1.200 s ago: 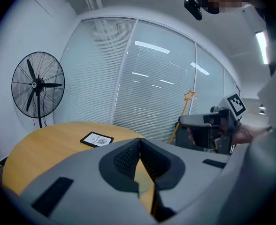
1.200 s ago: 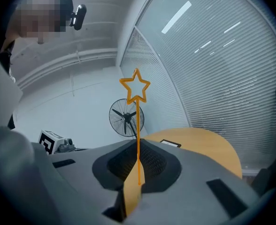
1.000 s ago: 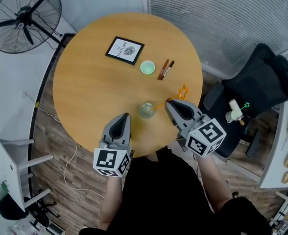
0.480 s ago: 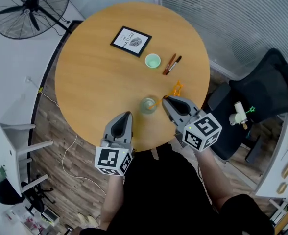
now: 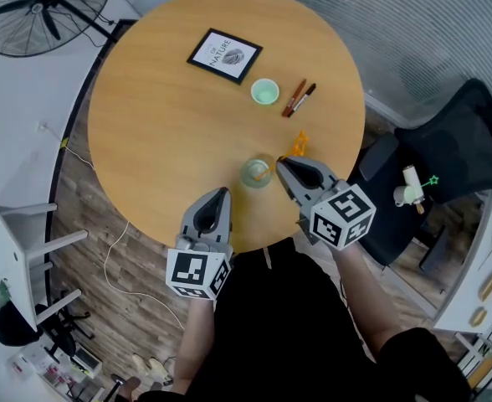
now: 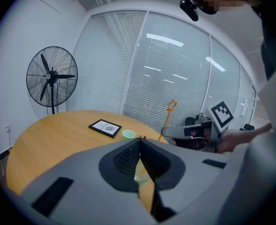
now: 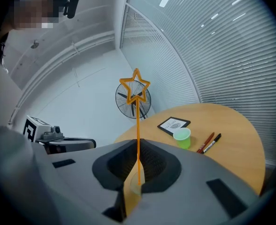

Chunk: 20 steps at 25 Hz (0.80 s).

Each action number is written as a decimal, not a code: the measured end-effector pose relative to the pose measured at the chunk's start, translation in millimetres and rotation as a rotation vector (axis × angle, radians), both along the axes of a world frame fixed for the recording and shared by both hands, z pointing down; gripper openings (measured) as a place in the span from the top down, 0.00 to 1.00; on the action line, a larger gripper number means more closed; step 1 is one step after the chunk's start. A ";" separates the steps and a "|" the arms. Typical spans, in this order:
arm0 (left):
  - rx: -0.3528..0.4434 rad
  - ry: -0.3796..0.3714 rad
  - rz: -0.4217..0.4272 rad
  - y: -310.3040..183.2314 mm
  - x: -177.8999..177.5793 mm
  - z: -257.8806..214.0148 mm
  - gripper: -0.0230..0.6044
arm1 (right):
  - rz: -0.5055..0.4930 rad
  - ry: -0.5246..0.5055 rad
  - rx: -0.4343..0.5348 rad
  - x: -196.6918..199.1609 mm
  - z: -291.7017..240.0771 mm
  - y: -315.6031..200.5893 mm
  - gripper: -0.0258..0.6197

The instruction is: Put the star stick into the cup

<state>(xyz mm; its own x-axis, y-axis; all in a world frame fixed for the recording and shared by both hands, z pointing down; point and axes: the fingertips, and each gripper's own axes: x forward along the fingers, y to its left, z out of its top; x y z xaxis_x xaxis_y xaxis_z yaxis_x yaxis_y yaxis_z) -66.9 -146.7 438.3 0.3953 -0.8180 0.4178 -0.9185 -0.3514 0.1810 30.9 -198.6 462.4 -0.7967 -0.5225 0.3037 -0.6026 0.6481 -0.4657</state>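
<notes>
The step in hand is the carry-and-insert: the star stick (image 7: 138, 125) is gripped and hangs at the clear cup (image 5: 255, 173), but it is not released. The right tool (image 5: 283, 165) has its jaws closed on the lower part of the stick, which stands nearly upright with the star at the top. From the head view the tool's tips sit just beside the cup's right rim. An orange fleck shows at the cup's mouth, so the stick's lower end may already be inside the rim, though the view is too small to be sure.

The left tool (image 5: 222, 193) hovers near the cup on its near-left side, jaws together and holding nothing. The cup stands on the bench (image 5: 162, 124) near the person's edge, well apart from the green cup (image 5: 265, 91), the two pens (image 5: 299, 99) and the framed picture (image 5: 225, 55).

The next move probably calls for lowering the stick's end into the cup, then parting the right jaws so the stick leans on the rim. The cup looks light, so a sideways nudge could tip it; the left tool is placed to steady it if needed.
</notes>
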 end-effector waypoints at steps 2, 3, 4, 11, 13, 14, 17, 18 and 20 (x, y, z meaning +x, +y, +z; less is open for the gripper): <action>-0.007 0.000 0.008 -1.3 0.3 4.2 0.97 | -0.005 0.010 -0.012 -4.2 7.4 0.3 0.92; -0.011 0.002 0.010 -2.5 0.3 6.4 0.97 | -0.007 0.013 -0.018 -6.0 10.9 0.5 0.92; -0.013 0.005 0.012 -3.9 0.4 8.2 0.97 | -0.009 0.015 -0.023 -7.6 14.1 0.4 0.92; -0.028 -0.014 0.033 -6.5 -0.8 12.9 0.97 | -0.006 0.027 -0.057 -14.3 28.5 3.1 0.92; -0.033 -0.012 0.034 -6.1 -1.5 14.6 0.97 | -0.004 0.027 -0.064 -15.0 31.5 4.3 0.92; -0.035 -0.011 0.036 -5.5 -1.5 15.4 0.97 | -0.003 0.028 -0.068 -15.2 32.9 4.9 0.92; -0.041 -0.008 0.039 -3.0 -1.8 18.2 0.97 | -0.001 0.032 -0.076 -15.5 36.6 6.7 0.92; -0.044 -0.007 0.038 -2.1 -2.3 19.4 0.97 | 0.000 0.033 -0.079 -15.6 37.8 7.2 0.92; -0.048 -0.005 0.037 -0.7 -3.2 21.9 0.97 | 0.003 0.036 -0.083 -15.7 40.0 8.1 0.92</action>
<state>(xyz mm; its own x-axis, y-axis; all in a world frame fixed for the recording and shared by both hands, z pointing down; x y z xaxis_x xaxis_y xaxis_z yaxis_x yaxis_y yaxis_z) -70.1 -147.4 460.2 0.4229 -0.7816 0.4585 -0.9059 -0.3764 0.1939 15.2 -190.5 502.4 -0.7831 -0.4965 0.3744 -0.6216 0.6066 -0.4956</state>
